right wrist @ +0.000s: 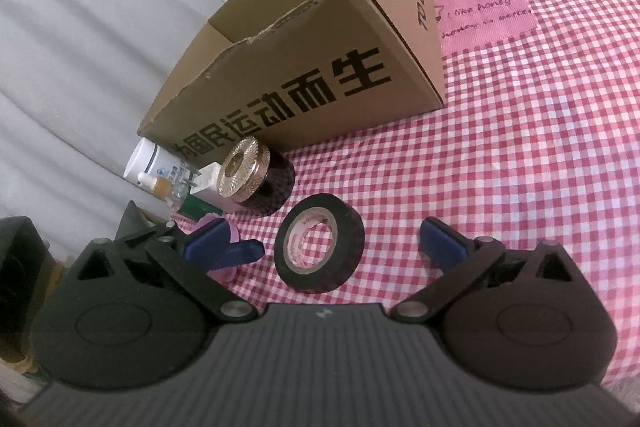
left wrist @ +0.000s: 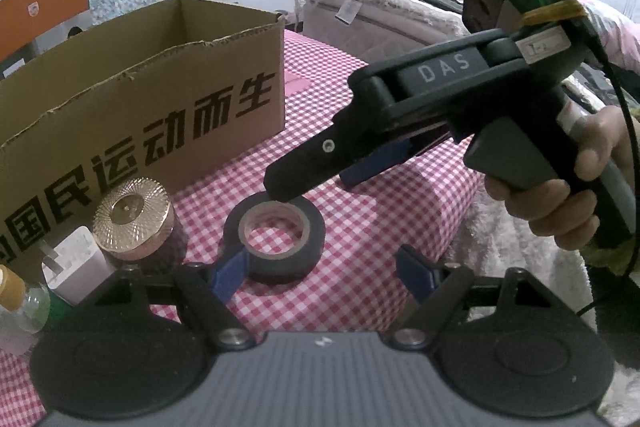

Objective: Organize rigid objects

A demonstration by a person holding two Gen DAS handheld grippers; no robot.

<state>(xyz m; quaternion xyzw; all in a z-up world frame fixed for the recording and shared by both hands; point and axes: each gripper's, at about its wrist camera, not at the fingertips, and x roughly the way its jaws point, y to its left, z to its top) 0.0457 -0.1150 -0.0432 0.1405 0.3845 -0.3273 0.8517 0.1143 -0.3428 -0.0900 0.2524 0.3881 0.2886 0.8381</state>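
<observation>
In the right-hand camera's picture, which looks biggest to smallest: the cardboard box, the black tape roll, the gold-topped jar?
1. Cardboard box, by far the largest.
2. Black tape roll.
3. Gold-topped jar, only slightly smaller; it sits farther from the camera, so the last two are uncertain.

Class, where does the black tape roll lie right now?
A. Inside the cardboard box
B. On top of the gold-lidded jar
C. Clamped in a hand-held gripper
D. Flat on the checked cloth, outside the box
D: the tape roll lies flat on the checked cloth, in front of the box.
</observation>
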